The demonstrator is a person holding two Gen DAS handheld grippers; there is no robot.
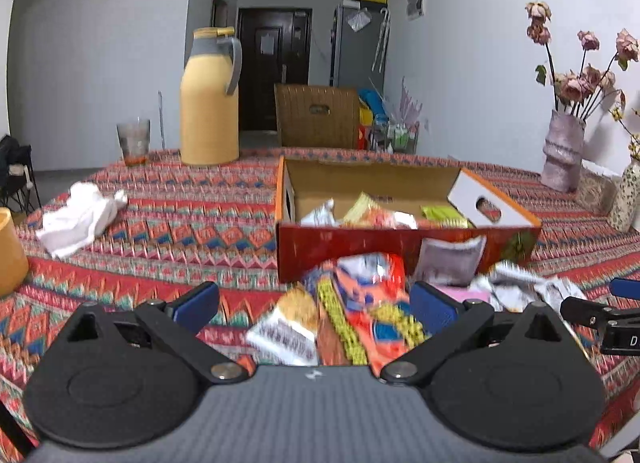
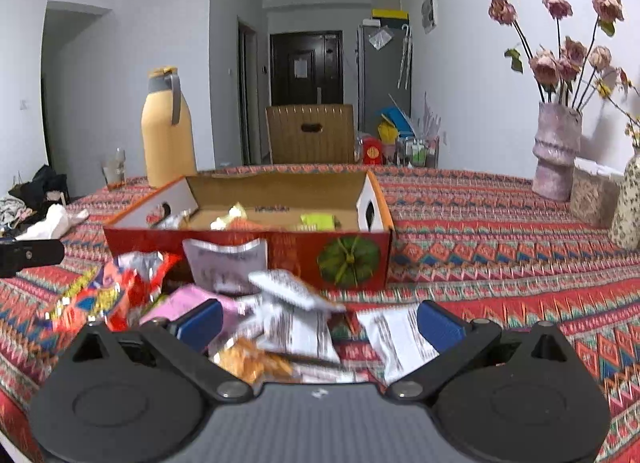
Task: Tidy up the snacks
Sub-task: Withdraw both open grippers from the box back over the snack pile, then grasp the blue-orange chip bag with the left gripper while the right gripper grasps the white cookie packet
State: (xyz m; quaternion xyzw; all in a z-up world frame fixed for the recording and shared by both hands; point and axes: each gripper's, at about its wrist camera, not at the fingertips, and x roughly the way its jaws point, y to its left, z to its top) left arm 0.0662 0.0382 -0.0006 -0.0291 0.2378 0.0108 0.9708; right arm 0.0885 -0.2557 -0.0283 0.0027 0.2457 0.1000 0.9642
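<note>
A: Nearest to us, our left gripper (image 1: pixel 314 303) has its blue pads (image 1: pixel 434 309) spread wide, gripping nothing. Between them lies an orange packet (image 1: pixel 372 303) with yellow print, and a white-and-tan packet (image 1: pixel 286 327) just beside it.

B: Our right gripper (image 2: pixel 318 323) is the same: fingers apart, nothing clamped. Between its pads we see white packets (image 2: pixel 296 323) with black print, one with orange snack pieces (image 2: pixel 252 359) at its near end. A pink packet (image 2: pixel 188 301) lies by the left pad.

A: So the loose snacks sit in a heap on the tablecloth (image 1: pixel 168 231), in front of the box (image 1: pixel 344 247).

B: Yes, and a grey packet (image 2: pixel 226 263) leans against the box's red front wall. In the right view the orange packet (image 2: pixel 104 295) lies left of the heap, with the tip of our left gripper beyond it at the frame's edge.

A: Inside the box we see a few snacks already: a green packet (image 1: pixel 442 215), a yellowish one (image 1: pixel 362 205), a white one (image 1: pixel 320 215). Its end flaps stand open.

B: The wall facing us bears a green round print (image 2: pixel 348 261).

A: Left of the box, a crumpled white cloth (image 1: pixel 80 215) lies well apart. Further back stand a glass (image 1: pixel 134 141) and a yellow jug (image 1: pixel 210 99).

B: On the far right stands a vase (image 2: pixel 554 155) of dried roses. Behind the table we see a wicker chair (image 2: pixel 310 133) and a dark door (image 2: pixel 306 67).
</note>
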